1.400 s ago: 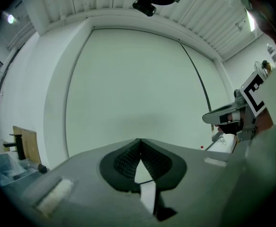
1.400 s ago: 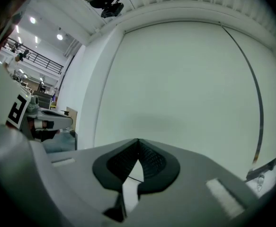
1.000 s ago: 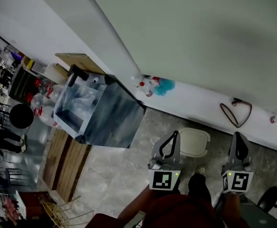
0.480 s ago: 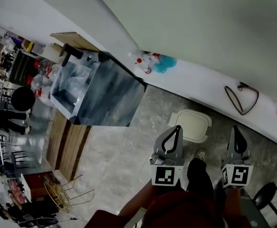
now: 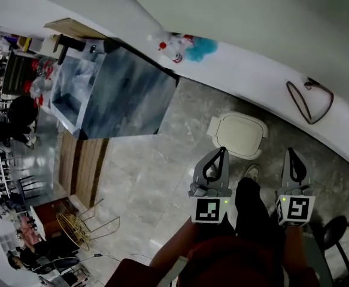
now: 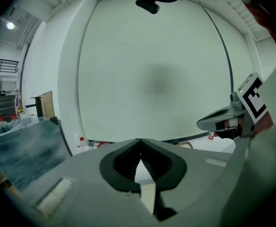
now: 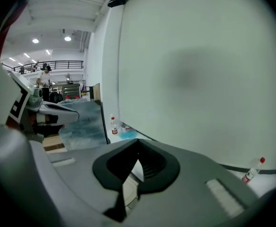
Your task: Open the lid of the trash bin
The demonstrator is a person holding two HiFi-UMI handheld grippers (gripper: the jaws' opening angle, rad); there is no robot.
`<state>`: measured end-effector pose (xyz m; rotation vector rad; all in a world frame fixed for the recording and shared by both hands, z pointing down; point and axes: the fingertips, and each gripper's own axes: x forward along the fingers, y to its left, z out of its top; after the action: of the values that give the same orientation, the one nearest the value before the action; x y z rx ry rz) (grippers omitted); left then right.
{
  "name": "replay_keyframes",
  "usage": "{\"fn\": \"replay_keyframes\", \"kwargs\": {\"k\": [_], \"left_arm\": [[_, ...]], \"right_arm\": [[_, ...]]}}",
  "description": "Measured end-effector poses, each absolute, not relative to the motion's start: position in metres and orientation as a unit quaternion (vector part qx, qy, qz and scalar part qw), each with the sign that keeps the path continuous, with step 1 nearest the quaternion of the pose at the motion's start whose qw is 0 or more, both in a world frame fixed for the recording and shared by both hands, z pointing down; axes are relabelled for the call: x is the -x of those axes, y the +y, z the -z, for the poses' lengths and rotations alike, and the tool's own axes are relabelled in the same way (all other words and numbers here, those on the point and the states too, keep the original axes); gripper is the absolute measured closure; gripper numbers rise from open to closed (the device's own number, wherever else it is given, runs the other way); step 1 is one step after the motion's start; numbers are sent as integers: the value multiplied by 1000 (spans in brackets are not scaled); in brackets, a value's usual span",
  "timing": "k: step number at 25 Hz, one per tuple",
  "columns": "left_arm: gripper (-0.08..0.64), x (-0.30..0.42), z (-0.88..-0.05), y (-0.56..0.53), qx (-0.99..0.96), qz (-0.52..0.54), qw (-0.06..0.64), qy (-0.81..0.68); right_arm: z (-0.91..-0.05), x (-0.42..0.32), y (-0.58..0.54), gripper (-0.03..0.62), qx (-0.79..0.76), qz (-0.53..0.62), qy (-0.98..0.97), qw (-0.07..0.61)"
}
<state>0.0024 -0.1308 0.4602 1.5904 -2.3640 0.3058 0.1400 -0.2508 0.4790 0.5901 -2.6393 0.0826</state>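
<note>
The trash bin (image 5: 241,134) stands on the stone floor by the white wall base, its cream lid down. In the head view my left gripper (image 5: 222,150) points at the bin's near left edge, with its tips just short of the lid. My right gripper (image 5: 291,150) hangs to the bin's right, apart from it. Both are shut with nothing between the tips. In the left gripper view the left gripper (image 6: 140,140) has its jaws meeting, and the right gripper (image 6: 214,122) shows at the right. In the right gripper view the right gripper (image 7: 138,140) is also shut.
A large grey open-top cart (image 5: 129,97) stands at the left by the wall. Bottles (image 5: 174,55) and a blue cloth (image 5: 198,49) lie on the wall ledge, and a cable loop (image 5: 309,100) lies further right. My leg and shoe (image 5: 252,173) stand between the grippers.
Both grippers have sunk toward the floor, still shut. In the head view the bin now lies beyond the left gripper's tips instead of partly behind them.
</note>
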Motion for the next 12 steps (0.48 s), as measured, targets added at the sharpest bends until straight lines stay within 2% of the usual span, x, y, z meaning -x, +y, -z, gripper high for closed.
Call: {"fn": "replay_keyframes", "kwargs": {"k": [12], "left_arm": [[554, -18, -578, -117, -546, -129, 248, -790]], "right_arm": [[-610, -141, -233, 592, -198, -93, -924, 314]]}}
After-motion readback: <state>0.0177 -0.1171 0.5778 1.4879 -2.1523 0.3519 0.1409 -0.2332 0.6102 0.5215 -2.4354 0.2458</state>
